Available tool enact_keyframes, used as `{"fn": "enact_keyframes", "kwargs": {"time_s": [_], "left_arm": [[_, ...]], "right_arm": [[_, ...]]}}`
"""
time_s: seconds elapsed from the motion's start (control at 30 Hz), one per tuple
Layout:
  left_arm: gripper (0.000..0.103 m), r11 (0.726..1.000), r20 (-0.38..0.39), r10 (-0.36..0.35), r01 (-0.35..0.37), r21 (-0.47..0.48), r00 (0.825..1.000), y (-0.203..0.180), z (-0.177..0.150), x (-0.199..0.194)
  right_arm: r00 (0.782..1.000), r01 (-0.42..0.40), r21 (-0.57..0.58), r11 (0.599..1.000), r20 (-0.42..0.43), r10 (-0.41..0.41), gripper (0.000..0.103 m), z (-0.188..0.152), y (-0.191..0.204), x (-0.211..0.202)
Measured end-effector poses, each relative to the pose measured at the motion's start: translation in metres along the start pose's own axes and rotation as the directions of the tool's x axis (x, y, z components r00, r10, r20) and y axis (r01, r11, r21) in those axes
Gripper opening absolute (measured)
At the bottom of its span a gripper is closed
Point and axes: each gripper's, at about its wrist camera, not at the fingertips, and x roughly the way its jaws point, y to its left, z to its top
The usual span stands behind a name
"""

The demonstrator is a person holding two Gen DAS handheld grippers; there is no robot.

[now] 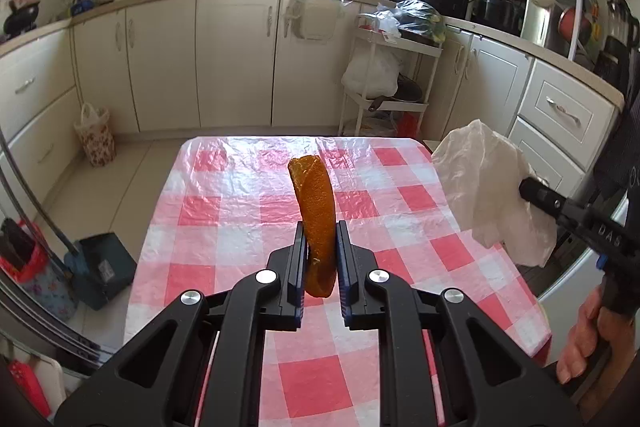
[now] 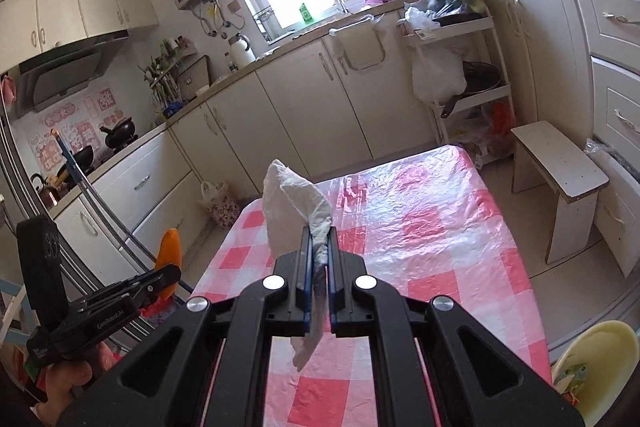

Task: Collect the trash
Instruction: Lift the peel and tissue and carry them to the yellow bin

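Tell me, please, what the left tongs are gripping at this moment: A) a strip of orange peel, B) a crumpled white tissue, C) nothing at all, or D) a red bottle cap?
A: in the left wrist view the left tongs are shut on a curved strip of orange peel held above the checked tablecloth, while the white tissue sits in the right tongs.
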Motion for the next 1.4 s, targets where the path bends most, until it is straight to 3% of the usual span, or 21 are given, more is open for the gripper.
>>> {"fn": "enact_keyframes", "kwargs": {"time_s": [0.13, 0.43, 0.67, 0.83, 1.13, 1.4], "left_arm": [[0.013, 0.999, 0.020, 0.012, -0.013, 0.048, 1.000, -0.009, 0.001, -0.004], [0.013, 0.999, 0.037, 0.007, -0.009, 0.052, 0.999, -0.015, 0.003, -0.007], [0.013, 0.995, 0.045, -0.040, 0.036, 0.092, 0.998, -0.039, 0.004, -0.007], [0.013, 0.986, 0.038, -0.086, 0.080, 0.144, 0.996, -0.074, 0.008, -0.008], [0.013, 0.946, -0.001, -0.177, 0.171, 0.274, 0.984, -0.164, 0.006, -0.004], [0.013, 0.873, -0.069, -0.256, 0.261, 0.412, 0.964, -0.256, -0.007, 0.001]], "right_arm": [[1.000, -0.006, 0.023, 1.000, 0.021, 0.006, 0.008, -0.002, -0.002, -0.008], [0.996, -0.025, 0.057, 0.998, 0.089, 0.020, 0.009, -0.008, -0.003, -0.040], [0.993, -0.011, 0.078, 0.997, 0.115, 0.002, 0.010, -0.009, -0.014, -0.073], [0.991, 0.053, 0.067, 0.996, 0.122, -0.061, 0.010, -0.012, -0.035, -0.097], [0.975, 0.154, 0.159, 0.975, 0.133, -0.175, 0.010, -0.025, -0.093, -0.135], [0.953, 0.242, 0.210, 0.947, 0.130, -0.273, 0.010, -0.041, -0.133, -0.163]]}}
